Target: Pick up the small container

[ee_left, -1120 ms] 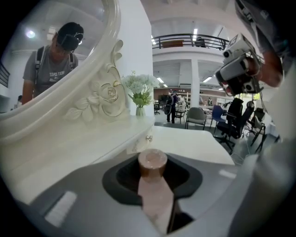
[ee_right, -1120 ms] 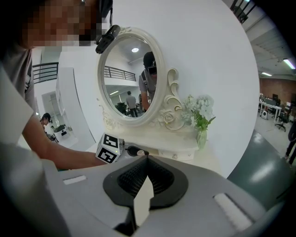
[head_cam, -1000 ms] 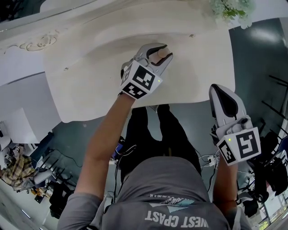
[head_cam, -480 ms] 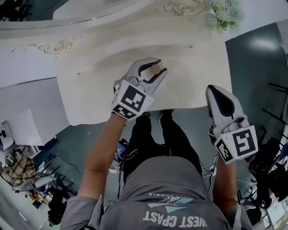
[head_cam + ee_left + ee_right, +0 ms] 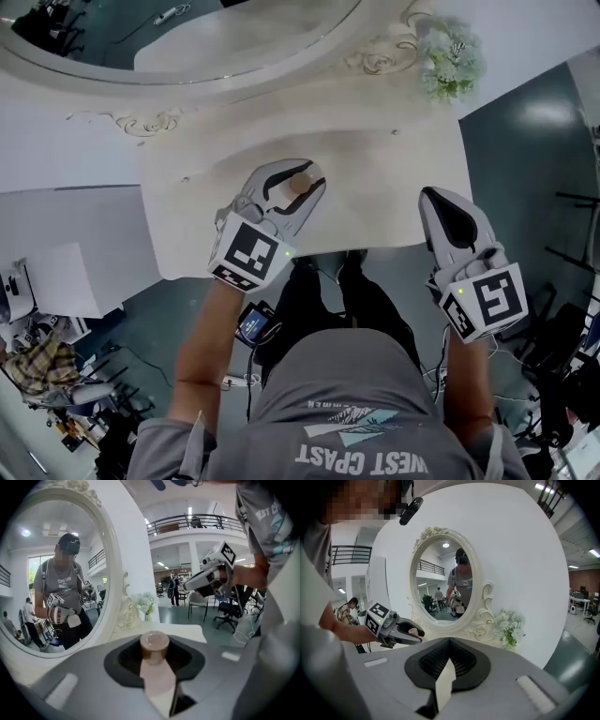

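Observation:
The small container (image 5: pixel 300 184) is a brownish-pink cylinder with a round lid, held above the cream dressing table (image 5: pixel 394 159). My left gripper (image 5: pixel 304 179) is shut on it, one jaw on each side. In the left gripper view the container (image 5: pixel 154 645) stands upright between the jaws of my left gripper (image 5: pixel 155 642). The right gripper view shows that left gripper (image 5: pixel 415 632) from the side with the container (image 5: pixel 412 631) at its tip. My right gripper (image 5: pixel 439 199) hangs off the table's right front corner, its jaws shut together with nothing in them (image 5: pixel 450 641).
An oval mirror in a carved white frame (image 5: pixel 445 578) stands at the back of the table. A small vase of pale flowers (image 5: pixel 448 58) sits at the back right corner. Beyond the table's front edge are the dark floor and the person's legs.
The left gripper has lifted the container off the table and drawn it back toward the front edge. The right gripper has risen a little, still shut.

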`<act>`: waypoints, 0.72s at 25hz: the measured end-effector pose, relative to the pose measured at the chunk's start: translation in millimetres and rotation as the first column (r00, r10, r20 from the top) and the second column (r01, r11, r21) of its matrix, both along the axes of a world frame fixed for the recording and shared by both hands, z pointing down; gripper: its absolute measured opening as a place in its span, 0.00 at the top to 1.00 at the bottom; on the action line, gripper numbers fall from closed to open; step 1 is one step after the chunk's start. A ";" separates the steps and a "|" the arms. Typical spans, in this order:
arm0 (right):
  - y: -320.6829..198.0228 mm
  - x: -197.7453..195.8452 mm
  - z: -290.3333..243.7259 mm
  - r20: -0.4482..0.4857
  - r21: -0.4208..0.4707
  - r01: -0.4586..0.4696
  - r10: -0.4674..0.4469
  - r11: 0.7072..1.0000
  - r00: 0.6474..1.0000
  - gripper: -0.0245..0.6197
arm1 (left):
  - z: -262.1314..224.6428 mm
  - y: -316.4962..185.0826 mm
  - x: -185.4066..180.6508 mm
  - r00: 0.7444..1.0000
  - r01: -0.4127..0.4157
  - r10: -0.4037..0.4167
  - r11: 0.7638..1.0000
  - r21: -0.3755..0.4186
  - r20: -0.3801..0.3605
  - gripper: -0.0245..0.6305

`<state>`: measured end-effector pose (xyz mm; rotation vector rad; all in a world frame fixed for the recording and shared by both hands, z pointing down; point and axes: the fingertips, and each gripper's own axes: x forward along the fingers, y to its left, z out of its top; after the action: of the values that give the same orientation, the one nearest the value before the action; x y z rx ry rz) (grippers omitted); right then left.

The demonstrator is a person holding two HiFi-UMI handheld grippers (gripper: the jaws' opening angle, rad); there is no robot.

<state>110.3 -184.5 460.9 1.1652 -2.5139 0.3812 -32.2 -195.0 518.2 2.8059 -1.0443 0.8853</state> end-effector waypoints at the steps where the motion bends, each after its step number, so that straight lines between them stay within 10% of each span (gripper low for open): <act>1: -0.2 -1.5 -4.8 0.001 0.006 0.002 -0.002 1.000 1.000 0.96 | -7.0 2.6 -2.6 1.000 0.000 0.000 1.000 -0.003 0.003 0.79; 18: 3.7 -39.5 -70.7 0.027 0.108 0.071 -0.074 0.992 0.997 0.96 | -116.9 44.2 -43.5 0.998 0.055 -0.051 0.989 0.135 -0.029 0.79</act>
<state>70.8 -180.8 390.2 1.1101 -2.6237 0.2504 -75.7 -150.7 401.3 2.8741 -1.2136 0.8006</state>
